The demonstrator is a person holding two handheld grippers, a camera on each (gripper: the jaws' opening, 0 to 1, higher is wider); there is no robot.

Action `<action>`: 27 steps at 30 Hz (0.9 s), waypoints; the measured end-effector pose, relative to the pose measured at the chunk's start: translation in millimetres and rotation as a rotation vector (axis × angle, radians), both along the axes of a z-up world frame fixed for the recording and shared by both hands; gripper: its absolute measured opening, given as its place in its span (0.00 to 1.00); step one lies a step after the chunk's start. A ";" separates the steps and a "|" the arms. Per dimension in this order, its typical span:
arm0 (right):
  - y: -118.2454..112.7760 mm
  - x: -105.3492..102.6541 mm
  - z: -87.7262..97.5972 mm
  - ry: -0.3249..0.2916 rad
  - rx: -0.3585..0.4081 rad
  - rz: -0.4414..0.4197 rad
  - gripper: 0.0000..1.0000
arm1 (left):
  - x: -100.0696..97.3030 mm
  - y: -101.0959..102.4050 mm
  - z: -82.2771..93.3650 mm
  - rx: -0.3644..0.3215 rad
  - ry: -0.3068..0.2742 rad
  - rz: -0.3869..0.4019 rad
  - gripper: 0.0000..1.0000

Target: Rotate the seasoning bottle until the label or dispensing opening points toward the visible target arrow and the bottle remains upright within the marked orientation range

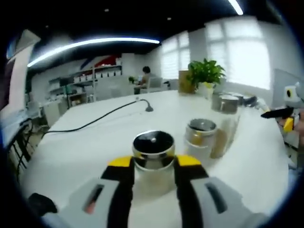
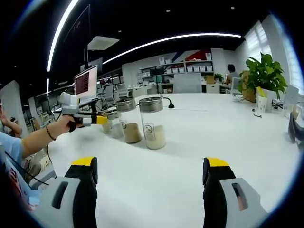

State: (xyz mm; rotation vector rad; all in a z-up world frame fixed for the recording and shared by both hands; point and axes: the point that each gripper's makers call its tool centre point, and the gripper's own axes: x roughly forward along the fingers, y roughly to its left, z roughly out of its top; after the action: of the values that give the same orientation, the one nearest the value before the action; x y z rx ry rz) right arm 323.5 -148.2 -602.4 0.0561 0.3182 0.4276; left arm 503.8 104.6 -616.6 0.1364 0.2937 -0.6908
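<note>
Clamping the seasoning bottle [image 1: 153,156] between both jaws: left claw [image 1: 153,164], bottle upright on the white tabletop [image 1: 95,137]. Spread wide over bare tabletop, gripping nothing: right claw [image 2: 151,173]. Standing nearby on the tabletop: three more lidded jars [image 2: 153,122].
</note>
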 end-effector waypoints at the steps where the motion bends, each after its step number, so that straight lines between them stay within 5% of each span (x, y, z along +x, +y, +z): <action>1: 1.1 -0.6 1.5 -0.007 0.002 0.004 0.95 | 0.3 -0.1 -0.5 0.010 0.003 -0.027 0.34; 7: -1.8 0.0 10.6 -0.064 -0.125 -0.033 0.95 | 2.1 -3.2 -3.5 0.049 0.019 -0.176 0.34; 15: 3.4 -1.9 5.6 -0.037 -0.104 -0.007 0.95 | -8.4 -5.2 -7.3 0.078 0.095 -0.497 0.34; 27: 11.3 -1.6 6.3 -0.042 -0.065 0.031 0.95 | -15.2 -5.7 -12.0 0.171 0.115 -0.757 0.34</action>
State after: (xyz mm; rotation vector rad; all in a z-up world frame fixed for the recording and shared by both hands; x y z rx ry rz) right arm 321.9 -136.9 -596.1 -0.0215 0.2915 0.4480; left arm 488.6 98.9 -628.6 0.3821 0.4152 -1.4268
